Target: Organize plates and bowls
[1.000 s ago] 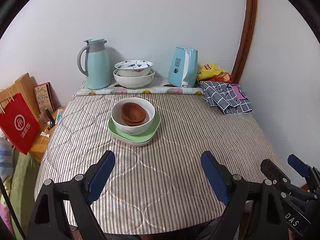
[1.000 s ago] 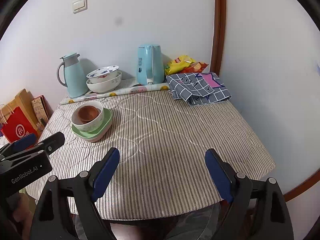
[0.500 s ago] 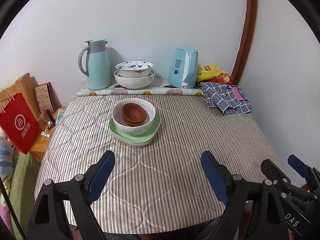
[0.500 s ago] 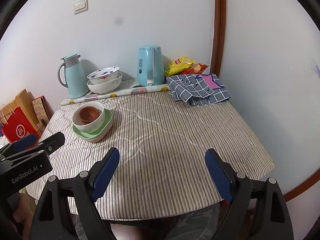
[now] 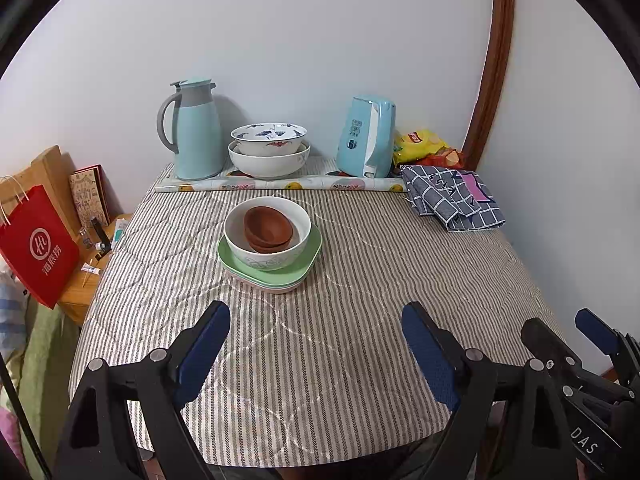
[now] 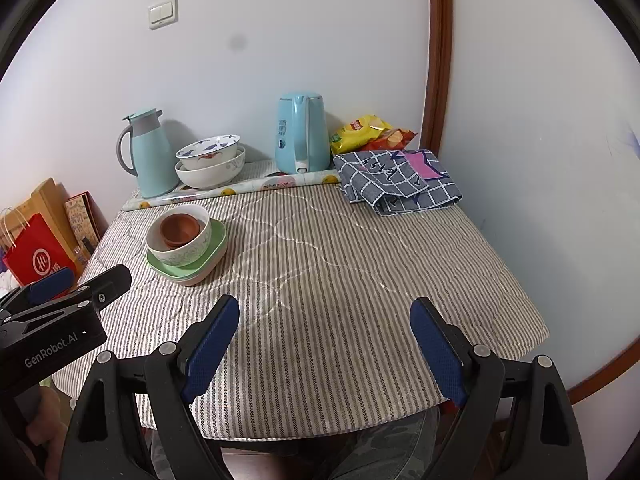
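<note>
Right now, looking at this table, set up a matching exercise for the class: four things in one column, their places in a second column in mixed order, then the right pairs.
Things:
1. brown bowls
2. blue-patterned bowl
3. checked cloth
4. yellow snack bag

Places:
A. nested in the plain white bowl at the back
B. folded at the table's far right corner
C. between the blue kettle and the wooden trim
D. inside the white bowl on the green plate

Pairs: 1-D, 2-A, 3-B, 4-C

We see a teal thermos jug (image 5: 196,128) and pale-blue electric kettle (image 5: 366,136) by the wall, a checked grey cloth (image 5: 452,198), and what may be yellow snack bags (image 5: 420,144).
</note>
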A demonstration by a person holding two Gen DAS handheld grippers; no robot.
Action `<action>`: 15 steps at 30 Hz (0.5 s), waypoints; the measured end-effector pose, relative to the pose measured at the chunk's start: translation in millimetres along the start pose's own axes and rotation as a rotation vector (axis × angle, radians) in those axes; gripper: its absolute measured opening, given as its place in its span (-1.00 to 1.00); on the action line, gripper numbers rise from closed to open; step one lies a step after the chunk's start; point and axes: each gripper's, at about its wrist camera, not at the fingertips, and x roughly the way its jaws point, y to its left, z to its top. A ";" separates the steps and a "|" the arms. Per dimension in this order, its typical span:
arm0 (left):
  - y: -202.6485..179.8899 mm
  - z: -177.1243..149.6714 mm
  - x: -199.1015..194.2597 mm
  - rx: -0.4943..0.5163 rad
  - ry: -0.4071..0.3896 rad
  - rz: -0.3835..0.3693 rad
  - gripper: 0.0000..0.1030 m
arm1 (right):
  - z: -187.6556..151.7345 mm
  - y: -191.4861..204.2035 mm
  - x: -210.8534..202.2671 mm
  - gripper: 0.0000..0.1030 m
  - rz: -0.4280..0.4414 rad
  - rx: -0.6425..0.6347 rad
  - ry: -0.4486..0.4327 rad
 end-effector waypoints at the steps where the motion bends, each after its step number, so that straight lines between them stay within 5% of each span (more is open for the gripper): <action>1: 0.0 0.0 0.0 -0.001 0.000 0.000 0.69 | -0.1 0.1 0.0 0.68 -0.001 0.000 0.000; 15: 0.6 1.4 -1.5 0.000 -0.006 0.005 0.69 | 0.0 1.3 -1.2 0.68 0.002 0.000 -0.006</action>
